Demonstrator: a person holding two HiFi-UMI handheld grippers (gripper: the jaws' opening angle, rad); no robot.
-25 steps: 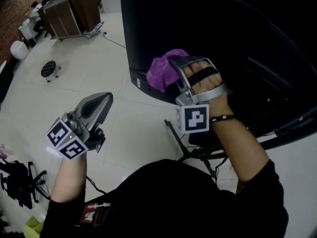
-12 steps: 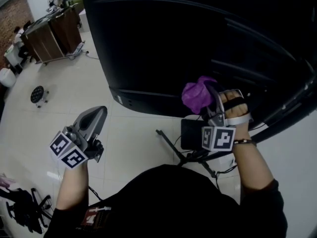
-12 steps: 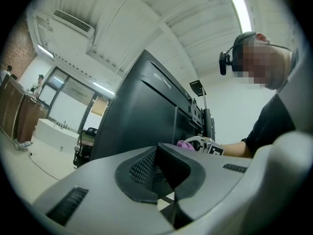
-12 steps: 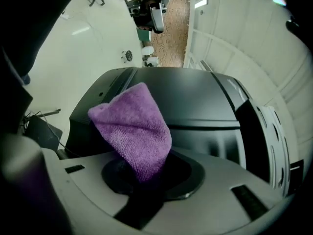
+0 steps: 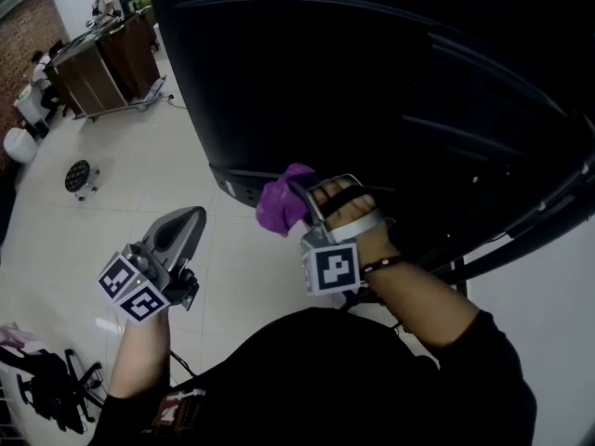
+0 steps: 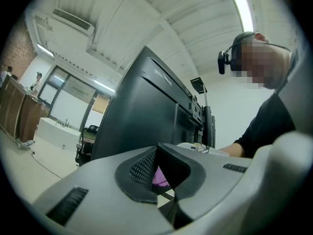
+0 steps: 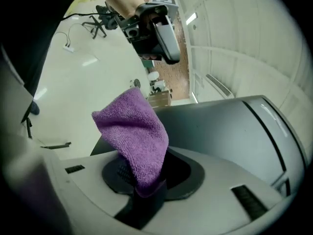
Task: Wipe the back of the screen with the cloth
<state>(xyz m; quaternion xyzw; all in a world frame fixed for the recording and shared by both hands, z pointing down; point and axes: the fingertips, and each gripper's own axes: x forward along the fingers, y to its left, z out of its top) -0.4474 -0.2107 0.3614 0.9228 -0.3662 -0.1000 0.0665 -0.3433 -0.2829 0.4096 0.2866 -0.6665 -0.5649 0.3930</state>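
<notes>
Right now your right gripper sits near the middle of the head view, its jaws clamped on the purple cloth, which bunches out to the left of the fingers. In the right gripper view the cloth rises from between the closed pads as a folded, upright flap leaning a little toward the upper left of the frame. The screen fills the upper right of the head view as a large dark panel seen from the back, with ridges running across it. The cloth lies against its lower left corner, just at the bottom edge, though no view shows whether the fabric actually presses on the surface. Your right hand is strapped into the gripper, and the marker cube faces the camera just below it. Your left gripper hangs at the lower left of the head view, well apart from the screen and over the pale tiled floor. Its own view shows the jaws drawn together, with a sliver of purple visible beyond the notch between them. A wooden cabinet stands in the upper left corner, with a small round stool below it
</notes>
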